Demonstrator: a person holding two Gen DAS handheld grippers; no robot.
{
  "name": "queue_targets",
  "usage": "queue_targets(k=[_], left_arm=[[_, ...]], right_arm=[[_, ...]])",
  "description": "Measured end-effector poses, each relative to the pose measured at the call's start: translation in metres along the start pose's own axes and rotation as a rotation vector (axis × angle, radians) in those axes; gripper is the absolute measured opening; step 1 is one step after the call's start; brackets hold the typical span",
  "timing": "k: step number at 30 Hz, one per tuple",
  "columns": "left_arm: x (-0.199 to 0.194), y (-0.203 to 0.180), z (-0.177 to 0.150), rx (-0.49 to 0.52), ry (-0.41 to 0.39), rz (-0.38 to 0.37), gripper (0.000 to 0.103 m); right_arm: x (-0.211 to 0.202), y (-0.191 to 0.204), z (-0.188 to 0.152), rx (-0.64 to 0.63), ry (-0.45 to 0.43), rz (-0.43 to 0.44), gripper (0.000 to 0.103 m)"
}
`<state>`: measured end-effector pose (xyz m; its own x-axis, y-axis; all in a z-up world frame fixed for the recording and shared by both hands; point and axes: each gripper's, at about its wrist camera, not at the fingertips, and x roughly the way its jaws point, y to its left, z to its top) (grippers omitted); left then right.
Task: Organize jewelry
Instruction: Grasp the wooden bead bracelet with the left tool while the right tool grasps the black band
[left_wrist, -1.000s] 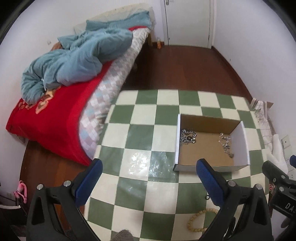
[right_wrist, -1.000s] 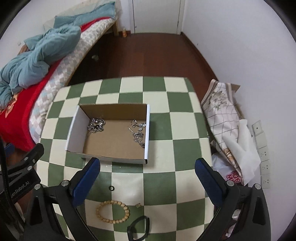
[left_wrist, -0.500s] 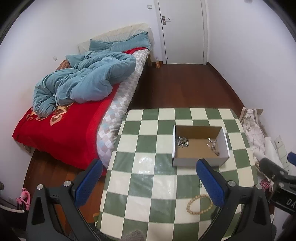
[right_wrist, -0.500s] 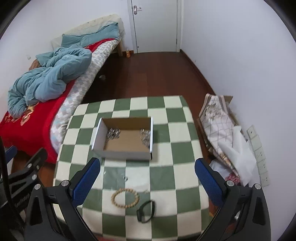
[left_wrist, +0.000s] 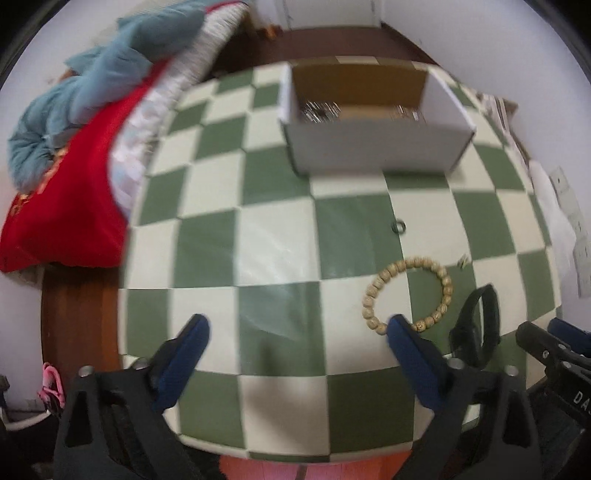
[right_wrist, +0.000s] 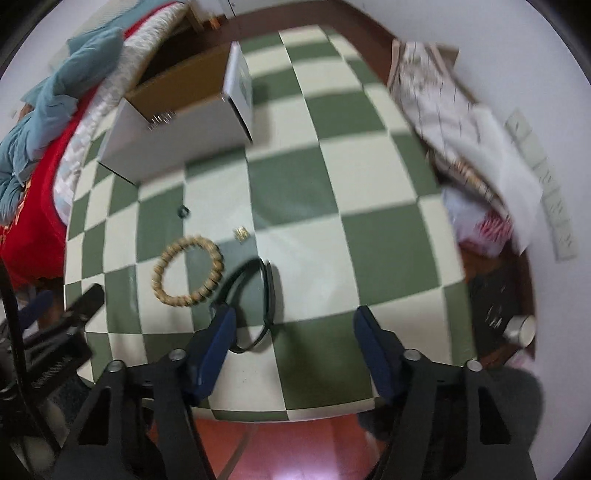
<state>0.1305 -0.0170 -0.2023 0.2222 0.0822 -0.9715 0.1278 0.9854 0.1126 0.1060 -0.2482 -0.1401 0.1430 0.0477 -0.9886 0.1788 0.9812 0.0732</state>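
- Now both grippers sit low at the near table edge; half a second ago both cameras looked down from high up, so this reads as a fast descent toward the loose pieces. Frames are motion-blurred.
- Left gripper (left_wrist: 297, 328): jaws spread wide, holding nothing. Its right fingertip overlaps the near arc of the bead bracelet (left_wrist: 408, 293); contact or just above, can't tell.
- Right gripper (right_wrist: 295, 319): jaws also apart, empty. Its left fingertip is right at the black band (right_wrist: 251, 302), which lies just right of the bead bracelet.
- Mid-table: small dark ring (right_wrist: 183, 211) and a tiny gold piece (right_wrist: 241, 233), both loose on the checkered table (right_wrist: 332, 177), apart from each other and from the bracelet.
- Further back: cardboard box (left_wrist: 373, 122), open top, with silvery chain jewelry (left_wrist: 319, 109) already inside at both ends, only partly visible over the near wall.
- Judgement: two items boxed, four still out. The drop puts each gripper next to a pickup candidate, bracelet for the left, band for the right. Neither is centred between fingers yet, so a lateral shift is needed before closing.
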Motion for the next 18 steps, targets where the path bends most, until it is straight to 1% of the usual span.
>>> queue_targets(k=[1,2,4,6,7,8,9,10,11,12,13,15,16,18], left_arm=[[0.007,-0.004,0.002,0.007,0.018,-0.006,0.086],[0.014,-0.007,0.003,0.011,0.032,-0.014,0.084],[0.028,-0.013,0.007,0.024,0.057,-0.026,0.078],[0.037,-0.018,0.010,0.031,0.081,-0.040,0.074],[0.042,-0.020,0.011,0.038,0.089,-0.039,0.072],[0.045,-0.023,0.011,0.047,0.093,-0.038,0.072],[0.047,-0.025,0.011,0.055,0.093,-0.044,0.068],[0.046,-0.025,0.011,0.054,0.079,-0.049,0.063],[0.045,-0.025,0.011,0.057,0.076,-0.057,0.061],[0.044,-0.025,0.012,0.057,0.074,-0.073,0.049],[0.043,-0.024,0.011,0.057,0.072,-0.086,0.033],[0.041,-0.024,0.009,0.070,0.071,-0.083,0.018],[0.041,-0.023,0.008,0.076,0.073,-0.079,0.012],[0.041,-0.017,0.004,0.075,0.077,-0.071,0.007]], right_arm=[[0.006,-0.002,0.000,0.007,0.010,0.009,0.063],[0.014,-0.003,-0.001,0.011,0.021,0.017,0.059],[0.025,-0.004,-0.001,0.011,0.041,0.021,0.054],[0.033,-0.003,0.001,0.009,0.061,0.030,0.045],[0.036,-0.002,0.002,0.005,0.068,0.033,0.043],[0.040,0.000,0.003,-0.001,0.075,0.040,0.040],[0.043,0.001,0.004,-0.008,0.080,0.043,0.036],[0.045,0.002,0.004,-0.023,0.087,0.040,0.034],[0.047,0.002,0.005,-0.032,0.092,0.042,0.031],[0.048,0.002,0.006,-0.039,0.095,0.042,0.025],[0.047,0.002,0.007,-0.047,0.092,0.036,0.022],[0.047,0.000,0.009,-0.060,0.089,0.015,0.015],[0.046,-0.002,0.011,-0.065,0.088,0.001,0.014],[0.045,-0.006,0.015,-0.066,0.093,-0.018,0.013]])
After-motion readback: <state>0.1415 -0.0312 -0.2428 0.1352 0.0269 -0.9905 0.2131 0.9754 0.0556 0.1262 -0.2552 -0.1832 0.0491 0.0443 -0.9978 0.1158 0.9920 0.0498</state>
